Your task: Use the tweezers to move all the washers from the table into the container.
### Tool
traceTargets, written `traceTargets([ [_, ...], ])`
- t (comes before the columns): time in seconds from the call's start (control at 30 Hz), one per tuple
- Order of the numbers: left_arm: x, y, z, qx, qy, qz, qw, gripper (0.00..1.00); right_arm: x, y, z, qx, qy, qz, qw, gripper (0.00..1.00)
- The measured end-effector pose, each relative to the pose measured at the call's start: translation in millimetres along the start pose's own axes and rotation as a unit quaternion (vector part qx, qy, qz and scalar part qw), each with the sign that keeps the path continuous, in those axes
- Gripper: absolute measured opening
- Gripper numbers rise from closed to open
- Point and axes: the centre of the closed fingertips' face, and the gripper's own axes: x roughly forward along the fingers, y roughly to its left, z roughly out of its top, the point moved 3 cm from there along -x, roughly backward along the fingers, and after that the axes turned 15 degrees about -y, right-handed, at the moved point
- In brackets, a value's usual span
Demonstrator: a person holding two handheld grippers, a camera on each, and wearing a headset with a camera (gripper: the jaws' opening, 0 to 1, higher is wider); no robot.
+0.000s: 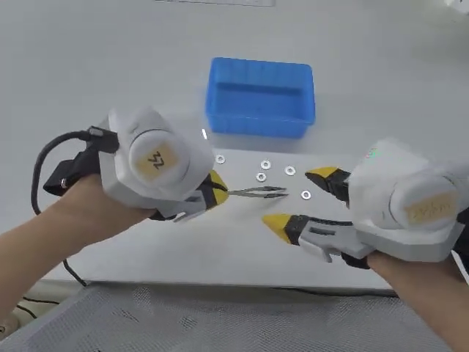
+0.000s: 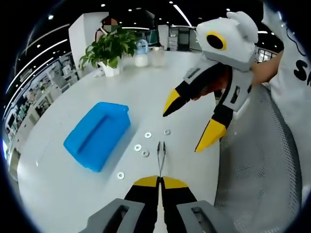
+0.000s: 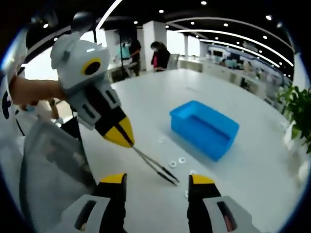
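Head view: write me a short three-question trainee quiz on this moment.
1. True or false: the right tool holds the tweezers.
2. How many washers lie on the table, outside the container?
3. The right tool's jaws are: A) open, B) shut on a washer, C) shut on the tweezers.
Key: 1 false, the left tool holds them; 2 five; 3 A.

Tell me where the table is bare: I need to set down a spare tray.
Bare table lies left of the blue container, beyond it and to its right. Crowded: the strip in front of the container, where five washers lie by the tweezers held in the left tongs.
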Motion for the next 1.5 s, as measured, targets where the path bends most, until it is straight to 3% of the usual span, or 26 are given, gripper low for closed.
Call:
traceTargets([
  [0.2, -7.0, -4.5, 22.2, 0.005, -0.015, 0.0, 0.9999, 0.0, 12.5, 10.1, 1.6, -0.034, 0.006, 0.035, 0.9988, 0.32],
  [0.43, -13.2, -8.1, 36.0, 0.026, -0.024, -0.007, 0.9993, 0.0, 26.5, 15.4, 12.7, -0.036, -0.005, 0.076, 0.9964, 0.2],
  [0.57, -13.7, -8.3, 40.0, 0.036, -0.024, -0.015, 0.999, 0.0, 32.4, 18.6, 19.1, -0.039, -0.01, 0.092, 0.9949, 0.07],
  [0.8, -13.6, -8.3, 41.7, 0.054, -0.014, -0.023, 0.9982, 0.0, 38.8, 20.5, 22.2, -0.037, -0.016, 0.108, 0.9933, 0.06],
  [0.97, -11.7, -10.2, 49.0, 0.073, -0.013, -0.036, 0.9966, 0.0, 43.9, 24.8, 25.0, -0.049, -0.02, 0.122, 0.9911, 0.06],
  [1.17, -9.8, -12.6, 45.7, 0.107, -0.005, -0.066, 0.9921, 0.0, 53.8, 27.8, 25.9, -0.063, -0.025, 0.144, 0.9873, 0.07],
  [1.2, -8.2, -13.0, 47.3, 0.115, -0.014, -0.07, 0.9908, 0.0, 55.3, 27.7, 25.3, -0.064, -0.022, 0.145, 0.9871, 0.07],
  [1.3, -9.1, -11.5, 45.4, 0.123, -0.008, -0.068, 0.9901, 0.0, 58.5, 28.2, 23.3, -0.072, -0.02, 0.153, 0.9855, 0.05],
  [1.4, -9.4, -9.3, 45.0, 0.113, -0.011, -0.055, 0.992, 0.0, 58.5, 28.1, 23.7, -0.081, -0.02, 0.157, 0.984, 0.04],
  [1.5, -10.5, -6.4, 41.6, 0.068, -0.027, -0.003, 0.9973, 0.0, 58.9, 27.4, 24.1, -0.089, -0.024, 0.154, 0.9838, 0.03],
])
